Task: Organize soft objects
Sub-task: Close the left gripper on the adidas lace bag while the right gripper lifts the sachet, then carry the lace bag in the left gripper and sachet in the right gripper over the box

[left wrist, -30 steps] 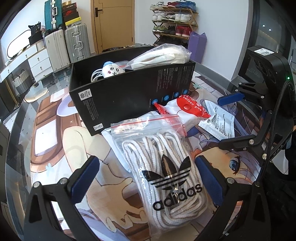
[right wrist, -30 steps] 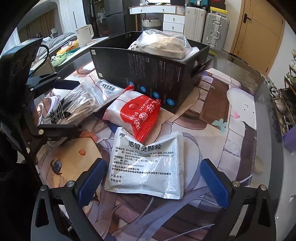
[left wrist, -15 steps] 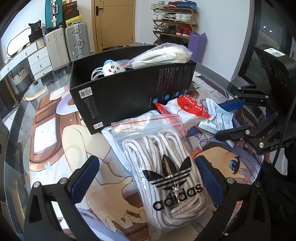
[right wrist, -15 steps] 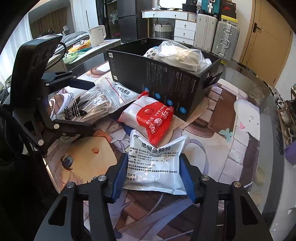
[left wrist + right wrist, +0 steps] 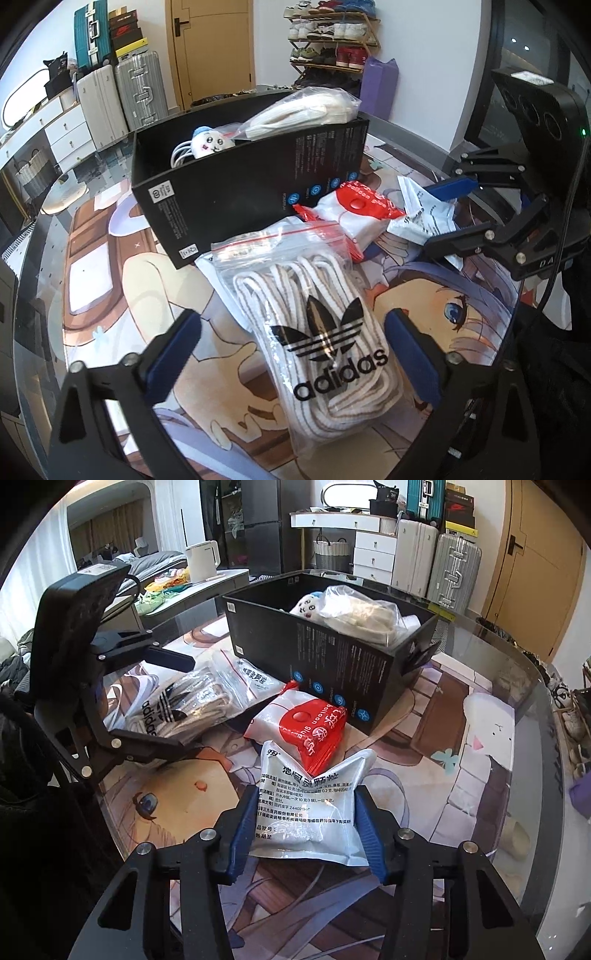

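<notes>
One zip bag (image 5: 325,332) reads "adidas"; red packet (image 5: 314,727) reads "balloon glue".

Laces bag (image 5: 321,325) before box (image 5: 251,184); plush (image 5: 208,142) inside.

A wooden door (image 5: 213,48) stands at twelve o'clock in a white wall, a shoe rack (image 5: 332,37) at one, suitcases (image 5: 122,96) and white drawers (image 5: 66,129) at ten. Daylight glares off the glass tabletop (image 5: 517,686).
</notes>
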`<state>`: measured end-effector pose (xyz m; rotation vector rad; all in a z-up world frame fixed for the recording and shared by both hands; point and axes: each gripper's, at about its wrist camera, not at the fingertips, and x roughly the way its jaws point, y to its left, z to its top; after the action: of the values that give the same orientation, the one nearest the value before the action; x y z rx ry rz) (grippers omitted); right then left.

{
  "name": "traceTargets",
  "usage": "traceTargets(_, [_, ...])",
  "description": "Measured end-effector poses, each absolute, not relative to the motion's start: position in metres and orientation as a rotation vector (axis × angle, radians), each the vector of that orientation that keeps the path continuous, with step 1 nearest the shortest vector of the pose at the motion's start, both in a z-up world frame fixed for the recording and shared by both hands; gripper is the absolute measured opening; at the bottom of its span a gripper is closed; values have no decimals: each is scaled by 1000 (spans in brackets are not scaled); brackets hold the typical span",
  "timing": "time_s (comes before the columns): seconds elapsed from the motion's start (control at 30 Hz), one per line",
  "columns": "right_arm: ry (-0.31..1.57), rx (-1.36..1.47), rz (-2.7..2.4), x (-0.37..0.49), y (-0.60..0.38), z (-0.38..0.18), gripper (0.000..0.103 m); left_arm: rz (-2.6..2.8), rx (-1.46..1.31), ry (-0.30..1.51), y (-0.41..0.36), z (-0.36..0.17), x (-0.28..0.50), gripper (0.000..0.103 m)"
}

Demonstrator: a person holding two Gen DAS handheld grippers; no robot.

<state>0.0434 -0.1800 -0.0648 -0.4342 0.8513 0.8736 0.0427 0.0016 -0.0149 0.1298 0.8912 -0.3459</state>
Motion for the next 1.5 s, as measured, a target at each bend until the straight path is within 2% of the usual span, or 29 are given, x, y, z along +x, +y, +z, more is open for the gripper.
traceTargets(0.1, [847,-429,874,44,-181,-63,52,-356,148,906,-3,-17,40,77])
traceTargets(0.13, [845,-427,874,44,-181,-62,52,-360,158,912,-5,-18,38,67])
traceTargets(0.2, [839,-424,876,43,-181,-61,52,-358,179,903,-7,-17,35,60])
traceTargets(0.27, [833,-422,877,42,-180,-60,52,-357,193,896,-8,-14,33,49])
traceTargets(0.97, [730,-336,901,36,-193,-31,52,-327,85,761,24,23,15,46])
traceTargets(1.5, [696,-289,904,40,-201,-25,52,-295,45,746,35,29,23,46])
